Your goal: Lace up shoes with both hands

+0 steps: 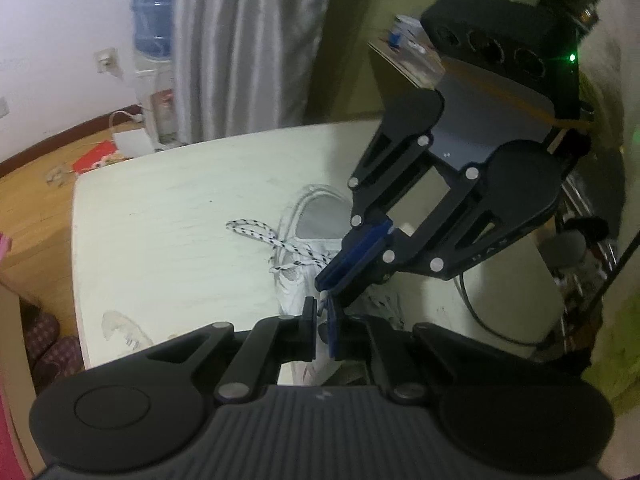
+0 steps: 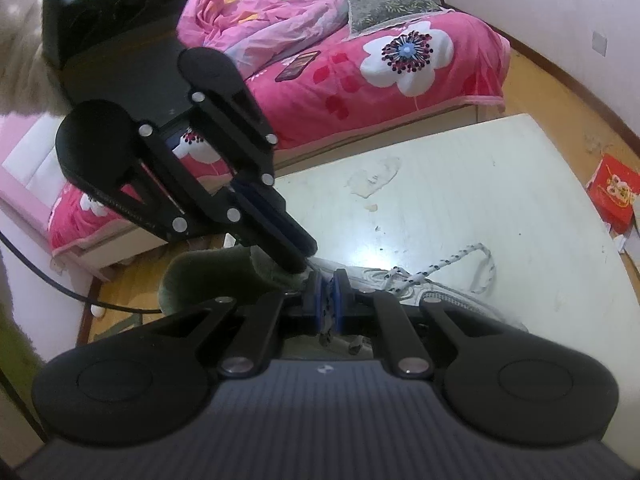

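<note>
Lying on pale table (image 1: 160, 208): white shoe (image 1: 296, 280), speckled lace (image 1: 272, 240) looped leftward. Left gripper (image 1: 322, 330) pitched steeply down over shoe, jaws nearly closed, pinching a lace strand. Right gripper (image 2: 328, 304) angled down from opposite side, tips almost meeting left's, clamped on speckled lace.

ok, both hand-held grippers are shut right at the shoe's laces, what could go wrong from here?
1. The right hand-held gripper pinches a thin speckled lace; a pull might slip it out.
2. The left hand-held gripper and the right one nearly touch over the white shoe, so their fingers may collide.
3. The shoe lies loose on the table; a tug could drag it.
</note>
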Action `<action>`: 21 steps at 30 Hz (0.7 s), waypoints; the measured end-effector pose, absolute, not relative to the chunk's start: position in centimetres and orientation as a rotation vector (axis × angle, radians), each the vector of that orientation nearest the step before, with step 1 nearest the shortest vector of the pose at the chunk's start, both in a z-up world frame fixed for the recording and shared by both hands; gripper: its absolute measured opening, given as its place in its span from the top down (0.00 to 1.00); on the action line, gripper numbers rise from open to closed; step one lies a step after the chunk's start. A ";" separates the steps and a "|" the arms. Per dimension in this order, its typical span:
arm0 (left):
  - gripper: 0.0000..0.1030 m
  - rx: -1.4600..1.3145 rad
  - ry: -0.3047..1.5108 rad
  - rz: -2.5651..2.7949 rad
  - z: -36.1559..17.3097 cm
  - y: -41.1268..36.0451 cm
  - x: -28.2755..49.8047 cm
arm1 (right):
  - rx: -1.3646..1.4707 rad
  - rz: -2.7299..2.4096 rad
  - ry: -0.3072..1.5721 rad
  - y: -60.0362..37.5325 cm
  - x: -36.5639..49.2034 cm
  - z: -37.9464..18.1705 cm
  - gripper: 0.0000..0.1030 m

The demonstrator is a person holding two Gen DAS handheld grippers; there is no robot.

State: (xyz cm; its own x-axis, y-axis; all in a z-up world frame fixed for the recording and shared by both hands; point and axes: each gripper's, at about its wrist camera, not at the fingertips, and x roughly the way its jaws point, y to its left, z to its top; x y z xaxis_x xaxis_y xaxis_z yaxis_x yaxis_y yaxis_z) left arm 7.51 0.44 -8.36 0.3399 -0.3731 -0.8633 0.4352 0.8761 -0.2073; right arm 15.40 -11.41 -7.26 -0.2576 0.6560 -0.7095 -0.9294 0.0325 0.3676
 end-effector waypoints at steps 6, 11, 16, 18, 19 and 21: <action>0.96 0.079 1.140 -0.582 -8.9 0.7 8.5 | -0.418 1.585 0.922 -11.6 14.9 -7.4 0.96; 0.99 0.036 1.153 -0.608 -9.5 1.4 9.2 | -0.426 1.591 0.887 -11.9 14.7 -7.3 0.95; 0.99 0.010 1.139 -0.594 -9.1 1.9 9.3 | -0.426 1.574 0.847 -13.2 15.6 -6.4 0.93; 0.99 -0.002 1.133 -0.583 -9.0 2.2 9.4 | -0.450 1.509 0.838 -13.7 16.7 -6.2 0.93; 0.99 -0.004 1.130 -0.578 -9.0 2.2 9.4 | -0.463 1.469 0.847 -13.8 17.3 -6.3 0.93; 0.99 -0.004 1.126 -0.571 -8.8 2.4 9.2 | -0.490 1.404 0.875 -13.6 18.5 -7.0 0.93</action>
